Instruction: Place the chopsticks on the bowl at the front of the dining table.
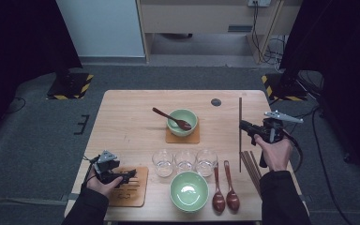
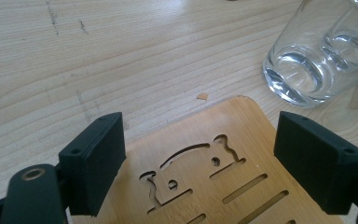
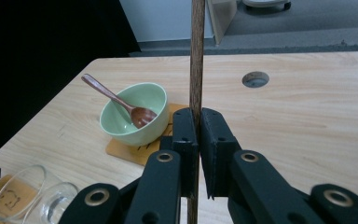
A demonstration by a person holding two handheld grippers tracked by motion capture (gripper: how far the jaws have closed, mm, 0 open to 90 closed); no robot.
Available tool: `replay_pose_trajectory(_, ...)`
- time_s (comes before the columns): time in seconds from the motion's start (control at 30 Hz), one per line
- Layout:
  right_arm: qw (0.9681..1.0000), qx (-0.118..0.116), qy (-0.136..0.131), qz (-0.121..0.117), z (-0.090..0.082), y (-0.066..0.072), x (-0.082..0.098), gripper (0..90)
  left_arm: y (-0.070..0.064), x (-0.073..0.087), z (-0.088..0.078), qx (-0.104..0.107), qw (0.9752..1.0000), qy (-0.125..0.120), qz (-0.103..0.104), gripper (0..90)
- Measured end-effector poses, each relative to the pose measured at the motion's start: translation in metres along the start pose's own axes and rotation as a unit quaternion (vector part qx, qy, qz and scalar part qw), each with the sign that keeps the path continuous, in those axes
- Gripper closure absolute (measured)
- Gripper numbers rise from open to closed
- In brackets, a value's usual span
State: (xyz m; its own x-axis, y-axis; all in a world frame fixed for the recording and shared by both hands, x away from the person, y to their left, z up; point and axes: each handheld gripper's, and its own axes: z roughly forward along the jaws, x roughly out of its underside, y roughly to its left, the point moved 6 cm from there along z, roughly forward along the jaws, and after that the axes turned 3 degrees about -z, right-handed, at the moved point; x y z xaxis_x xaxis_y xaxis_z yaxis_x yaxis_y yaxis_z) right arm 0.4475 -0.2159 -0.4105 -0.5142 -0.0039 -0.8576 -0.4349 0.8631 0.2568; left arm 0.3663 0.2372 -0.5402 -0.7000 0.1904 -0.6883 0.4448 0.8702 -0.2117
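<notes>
1. The right tongs (image 1: 242, 125) are clenched on a single chopstick (image 1: 240, 133), which stands lifted off the surface (image 1: 131, 117), running away from the person in the high view; in the right gripper view it rises straight up between the black jaws.
2. The remaining chopsticks (image 1: 251, 164) lie at the surface's right edge, just beside the two wooden spoons (image 1: 225, 197) (they look like the pile this one came from).
3. The left tongs (image 1: 130, 176) stand released over the bamboo coaster (image 2: 214, 172) at the near left corner, jaws wide apart on either side of its cut-out pattern, gripping nothing.
4. To do this step well, I'd judge the grip should stay firm near the stick's middle so it doesn't swing or slip.
5. Carry it high enough to pass over the three glasses (image 1: 185, 161) and the near green bowl (image 1: 189, 190).
6. If it's bound for the far bowl (image 1: 182, 122) with the spoon, lower it level and slowly, letting go only once it rests.
</notes>
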Motion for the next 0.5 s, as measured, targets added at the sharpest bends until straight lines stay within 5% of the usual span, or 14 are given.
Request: replay_pose_trajectory(0.5, 0.9995, -0.021, -0.019, -0.013, 0.026, 0.022, -0.038, 84.9, 0.001, 0.003, 0.004, 0.003, 0.9998, 0.019, 0.002, 16.0)
